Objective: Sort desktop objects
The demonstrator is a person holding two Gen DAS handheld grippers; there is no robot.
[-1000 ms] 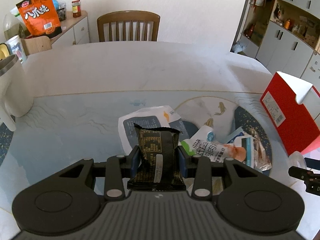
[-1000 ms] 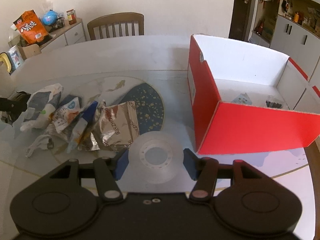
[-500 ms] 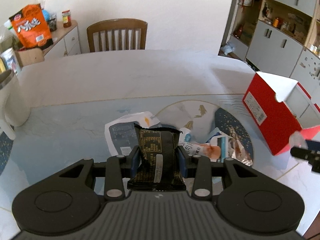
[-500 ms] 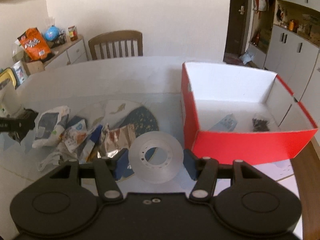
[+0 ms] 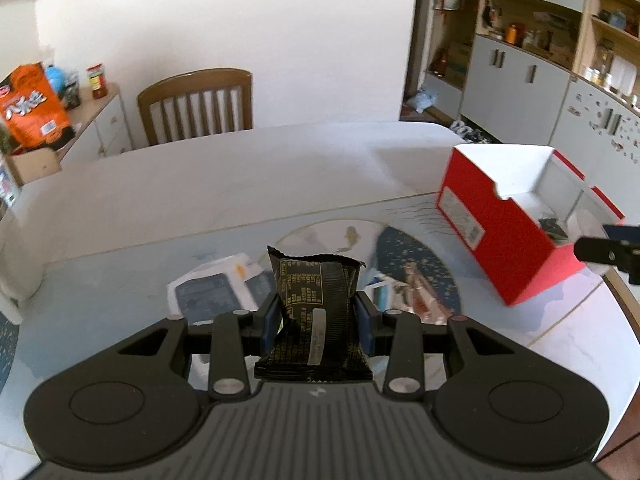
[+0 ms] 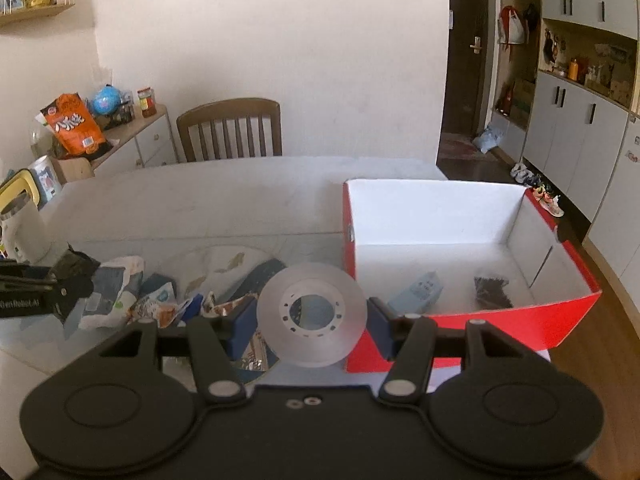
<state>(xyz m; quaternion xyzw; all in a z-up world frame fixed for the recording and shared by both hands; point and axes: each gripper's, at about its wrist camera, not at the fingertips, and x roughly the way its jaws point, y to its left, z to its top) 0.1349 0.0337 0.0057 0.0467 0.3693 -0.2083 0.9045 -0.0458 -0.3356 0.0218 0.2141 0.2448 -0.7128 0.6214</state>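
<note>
My left gripper (image 5: 316, 320) is shut on a black snack packet (image 5: 316, 308) and holds it above the table. My right gripper (image 6: 312, 318) is shut on a clear tape roll (image 6: 312, 314), raised near the left front corner of the open red box (image 6: 560, 308). The box also shows at the right in the left wrist view (image 5: 500, 240); it holds a pale blue packet (image 6: 418, 292) and a dark packet (image 6: 492, 292). A pile of snack packets (image 6: 160, 304) lies on the table left of the box. The left gripper shows at the far left of the right wrist view (image 6: 36, 292).
A wooden chair (image 6: 230, 130) stands behind the table. A white kettle (image 6: 22, 232) stands at the table's left edge. A side cabinet with an orange bag (image 6: 74, 126) is at the back left. Grey cupboards (image 6: 580, 132) line the right wall.
Both grippers have risen with their loads. The right gripper lifted the tape roll off the table towards the box. The left view has turned right, bringing the box closer.
</note>
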